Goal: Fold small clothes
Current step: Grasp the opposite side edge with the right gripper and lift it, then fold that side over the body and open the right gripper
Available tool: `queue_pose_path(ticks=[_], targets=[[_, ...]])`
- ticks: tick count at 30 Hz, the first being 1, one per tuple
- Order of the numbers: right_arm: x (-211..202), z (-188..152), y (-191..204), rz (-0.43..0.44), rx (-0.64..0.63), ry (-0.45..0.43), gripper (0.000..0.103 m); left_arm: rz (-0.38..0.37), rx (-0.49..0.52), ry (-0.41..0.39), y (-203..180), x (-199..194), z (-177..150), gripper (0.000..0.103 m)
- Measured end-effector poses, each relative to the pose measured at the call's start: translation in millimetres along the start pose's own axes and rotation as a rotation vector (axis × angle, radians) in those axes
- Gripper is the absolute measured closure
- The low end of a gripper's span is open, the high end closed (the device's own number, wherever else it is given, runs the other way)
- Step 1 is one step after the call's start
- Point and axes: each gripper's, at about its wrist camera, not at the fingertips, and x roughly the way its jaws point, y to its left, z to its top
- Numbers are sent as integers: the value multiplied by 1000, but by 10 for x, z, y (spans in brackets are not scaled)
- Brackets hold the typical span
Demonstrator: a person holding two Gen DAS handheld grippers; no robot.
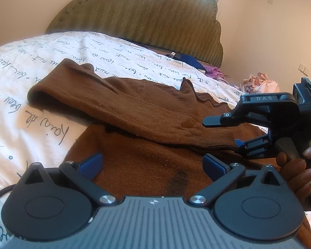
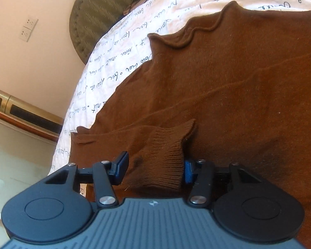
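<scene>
While sweater (image 1: pixel 147 112) cuff (image 2: pixel 165 161) fills right tongs (image 2: pixel 155 171), contact unclear.

1. The left tool (image 1: pixel 153 164) is black, with two round hub plates, a grey ribbed centre panel bearing a small emblem, and silver screw heads at the linkage joints.
2. Its fingers (image 1: pixel 92 162) carry blue pads.
3. The right tool (image 2: pixel 154 171) has the same black build, grey ribbed panel, silver screws and blue pads (image 2: pixel 188 171).
4. Seen from the left wrist view, its housing bears a label reading "DAS".
5. A thin dark cable, probably the left tool's, trails at the lower left edge.
</scene>
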Motion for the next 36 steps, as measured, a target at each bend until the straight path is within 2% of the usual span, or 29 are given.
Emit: queue_pose_path(ticks=[1, 2, 3, 4, 7, 11, 14, 17, 21, 24, 27, 30, 34, 36], targets=[[1, 2, 1, 4, 4, -1, 53, 0, -1, 0, 0, 1, 0, 2], [-8, 4, -3, 5, 2, -2, 66, 0, -2, 0, -3, -1, 1, 2], [-5, 7, -12, 2, -1, 2, 85, 0, -3, 0, -4, 1, 1, 2], [11, 12, -20, -1, 1, 10, 97, 0, -2, 0, -3, 1, 1, 2], [-6, 20, 7, 4, -30, -15, 97, 0, -1, 0, -1, 1, 2, 2], [-292, 168, 174, 130, -54, -99, 97, 2, -1, 1, -3, 15, 3, 2], [-649, 345, 292, 164, -107, -157, 97, 1, -2, 1, -4, 14, 2, 1], [-933, 500, 100, 100, -108, -191, 97, 0, -5, 0, -5, 23, 1, 1], [-1125, 571, -632, -37, 29, -216, 97, 0, -6, 1, -15, 43, -3, 1], [-1086, 468, -1049, -113, 97, -191, 97, 6, 2, 4, -35, 60, 0, 1], [-1013, 385, -1132, -111, 97, -178, 97, 8, 8, -4, -55, 39, 14, 1], [-1069, 422, -1093, -70, 92, -201, 97, -25, 14, -52, -23, -131, 128, 1], [-1458, 629, -956, 13, 62, -294, 97, -69, -108, -97, 223, -251, 499, 1], [-1564, 727, -1023, -10, 65, -316, 97, -56, -183, -71, 398, -128, 708, 1]])
